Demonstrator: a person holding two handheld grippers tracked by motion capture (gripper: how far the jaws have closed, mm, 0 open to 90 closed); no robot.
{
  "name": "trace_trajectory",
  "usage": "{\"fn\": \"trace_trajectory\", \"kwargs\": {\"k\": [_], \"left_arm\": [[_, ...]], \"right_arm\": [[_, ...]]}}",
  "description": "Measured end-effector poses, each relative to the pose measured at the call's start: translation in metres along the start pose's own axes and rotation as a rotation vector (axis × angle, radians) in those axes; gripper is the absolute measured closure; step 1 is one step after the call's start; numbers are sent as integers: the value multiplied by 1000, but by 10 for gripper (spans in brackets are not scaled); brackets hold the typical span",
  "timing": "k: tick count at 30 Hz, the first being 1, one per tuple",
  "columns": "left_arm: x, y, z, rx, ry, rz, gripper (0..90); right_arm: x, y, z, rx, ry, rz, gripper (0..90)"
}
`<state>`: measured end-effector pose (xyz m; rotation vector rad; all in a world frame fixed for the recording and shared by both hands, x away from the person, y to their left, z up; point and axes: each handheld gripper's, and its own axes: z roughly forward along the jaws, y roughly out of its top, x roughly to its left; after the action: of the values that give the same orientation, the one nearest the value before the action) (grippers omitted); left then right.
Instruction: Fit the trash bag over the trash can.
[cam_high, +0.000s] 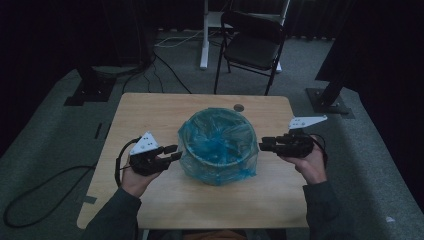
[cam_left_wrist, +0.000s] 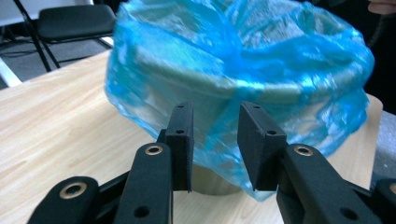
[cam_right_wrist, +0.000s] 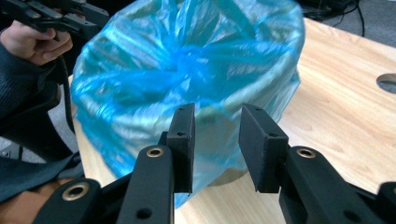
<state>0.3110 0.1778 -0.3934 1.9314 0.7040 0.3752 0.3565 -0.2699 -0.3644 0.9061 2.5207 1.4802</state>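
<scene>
High view: a bin (cam_high: 218, 145) lined with a blue bag (cam_high: 220, 172) is seen at table (cam_high: 150, 107) centre; left tongs (cam_high: 176, 152) at 9 o'clock, right tongs (cam_high: 263, 144) at 3 o'clock. Left gripper view: jaws parted narrowly, empty, bag (cam_left_wrist: 289, 93) just ahead. Right gripper view: jaws likewise parted, empty, near the bag (cam_right_wrist: 154, 88).

The desk (cam_high: 150, 110) is pale wood with a light grain. At its middle, a see-through blue bag (cam_high: 218, 145) lines a dull grey-green bin (cam_left_wrist: 210, 179). Both hand-held grippers are black, the left (cam_high: 174, 152) and the right (cam_high: 263, 144), each with a grey plate. The far chair (cam_high: 252, 42) is black, and the floor (cam_high: 50, 130) is grey.
</scene>
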Motion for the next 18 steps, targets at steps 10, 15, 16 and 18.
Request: {"fn": "trace_trajectory", "kwargs": {"k": [10, 15, 16, 18], "left_arm": [[13, 26, 9, -33, 39, -1, 620], [25, 36, 23, -25, 55, -25, 617], [28, 38, 26, -26, 56, -34, 616], [32, 42, 29, -32, 56, -54, 616]], "right_arm": [[-14, 17, 14, -24, -46, 30, 654], [-18, 23, 23, -20, -55, 32, 654], [-19, 27, 28, -15, -61, 30, 651], [-21, 30, 32, -16, -60, 32, 651]]}}
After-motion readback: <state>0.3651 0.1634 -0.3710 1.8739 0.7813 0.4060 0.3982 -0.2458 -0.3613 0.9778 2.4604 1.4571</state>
